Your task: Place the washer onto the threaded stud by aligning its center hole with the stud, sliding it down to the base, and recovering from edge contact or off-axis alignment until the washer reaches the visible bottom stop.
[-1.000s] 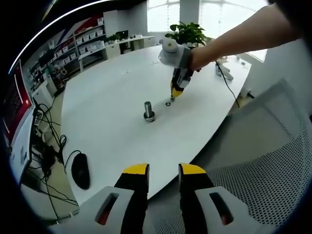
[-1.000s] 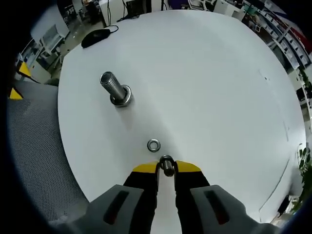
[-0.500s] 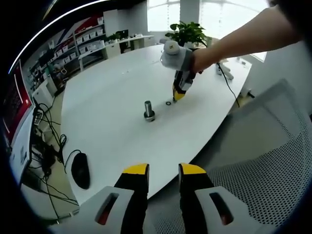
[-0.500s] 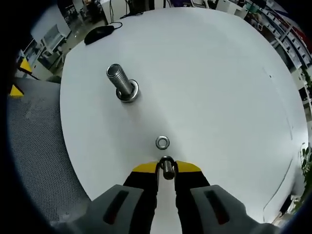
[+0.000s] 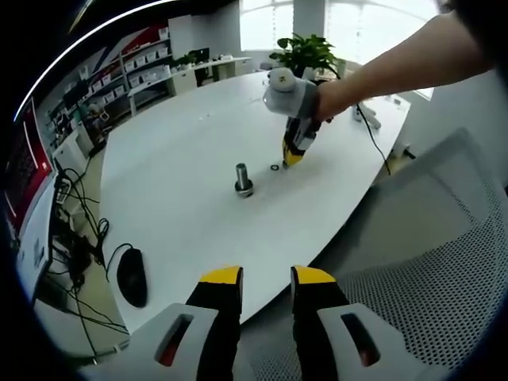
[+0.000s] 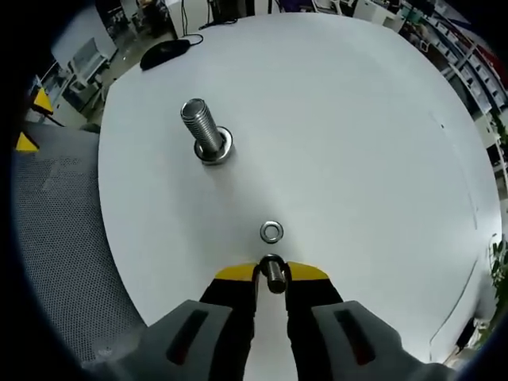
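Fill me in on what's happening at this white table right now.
A person works with two handheld grippers. The right gripper is shut on a washer, held on edge above the white table. A second washer lies flat on the table just ahead of it. The threaded stud stands upright further off, with nothing threaded on yet. The left gripper hangs open at the table's near edge, beside a mesh chair.

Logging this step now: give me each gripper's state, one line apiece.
Left gripper: open, holding nothing, back off the table's edge.
Right gripper: shut on a washer, above the table with another washer lying ahead.
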`<state>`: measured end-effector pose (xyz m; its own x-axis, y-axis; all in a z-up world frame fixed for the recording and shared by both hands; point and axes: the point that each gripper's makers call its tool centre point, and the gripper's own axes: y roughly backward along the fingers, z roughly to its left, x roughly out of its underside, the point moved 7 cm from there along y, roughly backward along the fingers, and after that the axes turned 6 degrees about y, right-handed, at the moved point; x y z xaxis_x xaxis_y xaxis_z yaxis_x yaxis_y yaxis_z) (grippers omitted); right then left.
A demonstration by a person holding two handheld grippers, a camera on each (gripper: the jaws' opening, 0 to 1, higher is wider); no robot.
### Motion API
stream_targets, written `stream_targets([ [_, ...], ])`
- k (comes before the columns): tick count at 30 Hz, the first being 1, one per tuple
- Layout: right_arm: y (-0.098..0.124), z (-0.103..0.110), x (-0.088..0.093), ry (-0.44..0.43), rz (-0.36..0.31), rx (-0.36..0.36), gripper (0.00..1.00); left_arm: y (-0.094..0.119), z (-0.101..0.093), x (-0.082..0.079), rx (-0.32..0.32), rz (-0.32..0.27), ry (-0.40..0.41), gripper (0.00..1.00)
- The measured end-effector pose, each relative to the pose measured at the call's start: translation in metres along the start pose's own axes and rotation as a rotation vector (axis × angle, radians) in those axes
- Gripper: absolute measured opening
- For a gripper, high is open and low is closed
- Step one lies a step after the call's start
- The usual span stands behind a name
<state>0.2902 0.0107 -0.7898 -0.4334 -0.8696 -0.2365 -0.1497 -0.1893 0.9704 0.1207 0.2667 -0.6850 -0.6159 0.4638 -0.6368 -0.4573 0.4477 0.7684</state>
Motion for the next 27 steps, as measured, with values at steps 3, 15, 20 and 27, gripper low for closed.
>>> stream_targets([
  [3,-0.001,0.0,0.001,0.005,0.006,0.003,0.19,0.0,0.0,0.0,0.0,-0.001,0.001,0.22],
  [15,0.008,-0.002,0.0,0.01,-0.015,0.027,0.26,0.0,0.0,-0.001,0.002,-0.005,-0.004,0.22],
  [20,0.011,-0.004,-0.004,0.017,-0.024,0.031,0.29,0.001,0.0,-0.001,0.003,-0.006,-0.004,0.22],
  [27,0.013,-0.004,-0.021,0.045,-0.04,0.037,0.29,0.001,-0.001,-0.001,0.004,-0.012,-0.002,0.22],
])
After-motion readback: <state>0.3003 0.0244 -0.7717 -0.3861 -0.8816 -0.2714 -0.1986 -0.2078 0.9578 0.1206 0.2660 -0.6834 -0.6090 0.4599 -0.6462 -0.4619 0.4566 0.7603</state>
